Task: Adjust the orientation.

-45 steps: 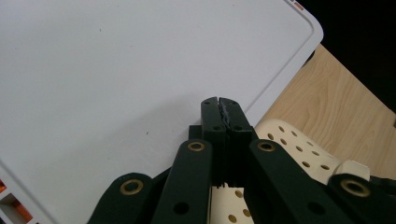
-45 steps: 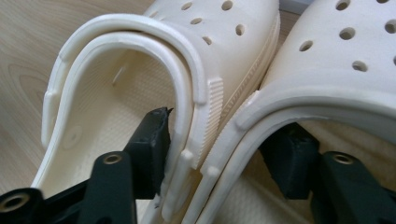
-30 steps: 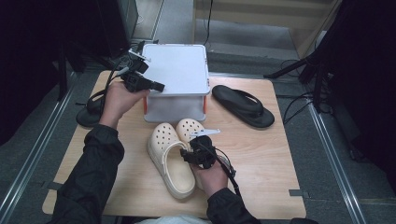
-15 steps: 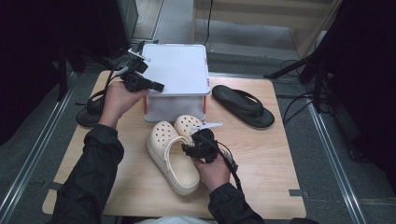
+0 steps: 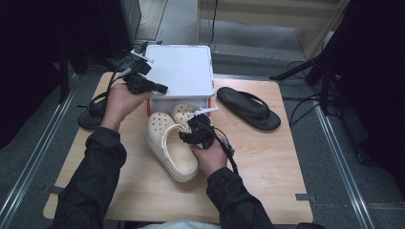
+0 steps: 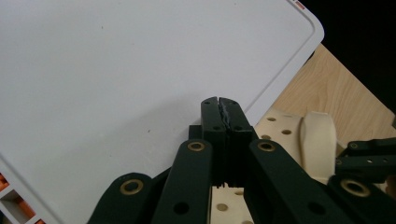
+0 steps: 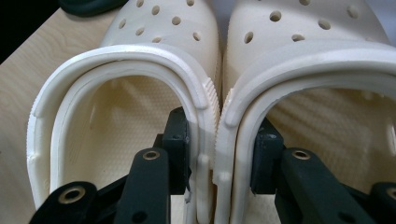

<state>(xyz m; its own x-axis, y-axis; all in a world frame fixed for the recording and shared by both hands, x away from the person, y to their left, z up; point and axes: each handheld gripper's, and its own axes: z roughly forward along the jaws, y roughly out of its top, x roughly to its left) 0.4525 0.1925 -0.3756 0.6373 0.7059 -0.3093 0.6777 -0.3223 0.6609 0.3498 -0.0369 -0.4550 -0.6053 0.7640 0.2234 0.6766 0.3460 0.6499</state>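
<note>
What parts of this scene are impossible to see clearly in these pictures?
- High view: the left black flat sandal is partly hidden by the person's left hand.
- High view: the inside of the white plastic box is covered by its white flat lid.
- Right gripper view: the cream perforated foam clogs are cut off by the frame edges.
- Left gripper view: the left tool hides the lid's edge behind it.
</note>
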